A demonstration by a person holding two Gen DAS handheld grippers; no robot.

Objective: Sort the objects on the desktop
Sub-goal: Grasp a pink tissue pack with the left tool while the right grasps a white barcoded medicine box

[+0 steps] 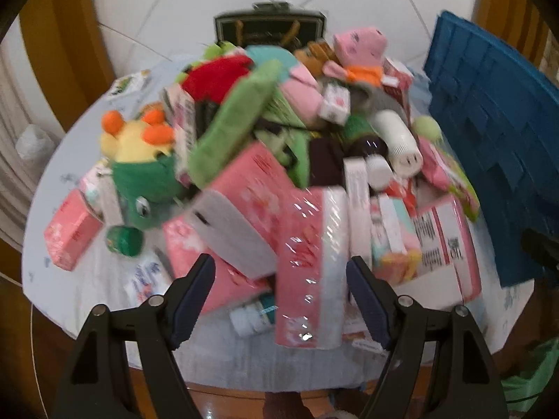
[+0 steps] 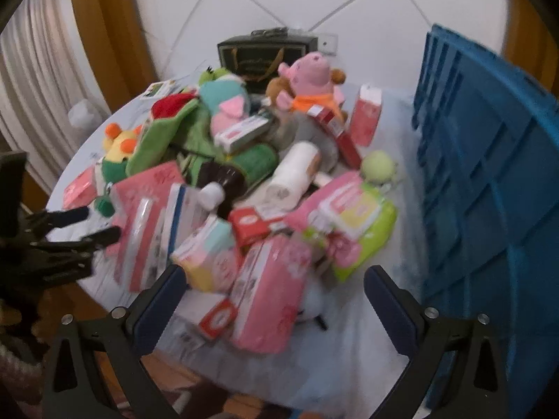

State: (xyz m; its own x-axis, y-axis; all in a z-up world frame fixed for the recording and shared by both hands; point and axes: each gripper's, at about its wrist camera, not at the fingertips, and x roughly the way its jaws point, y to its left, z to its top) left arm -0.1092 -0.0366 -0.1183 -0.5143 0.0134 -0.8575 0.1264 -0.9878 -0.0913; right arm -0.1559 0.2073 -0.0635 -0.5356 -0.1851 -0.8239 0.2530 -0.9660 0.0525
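Note:
A heap of mixed objects covers a round table (image 1: 87, 272): pink tissue packs, small boxes, bottles and plush toys. My left gripper (image 1: 279, 265) is open above the heap's near edge, its jaws standing to either side of a plastic-wrapped pink tissue pack (image 1: 307, 255) without touching it. A small white bottle (image 1: 251, 317) lies just below that pack. My right gripper (image 2: 276, 274) is open too, hovering over another pink tissue pack (image 2: 269, 293) and a red box (image 2: 216, 317). The left gripper (image 2: 92, 225) shows at the left of the right wrist view. Both views are blurred.
A pink pig plush (image 1: 360, 49) tops the far side, with a yellow and green plush (image 1: 139, 160) at the left and a white bottle (image 2: 293, 171) mid-heap. A blue crate (image 2: 489, 174) stands on edge at the right. A dark gift bag (image 1: 269, 28) sits behind the heap.

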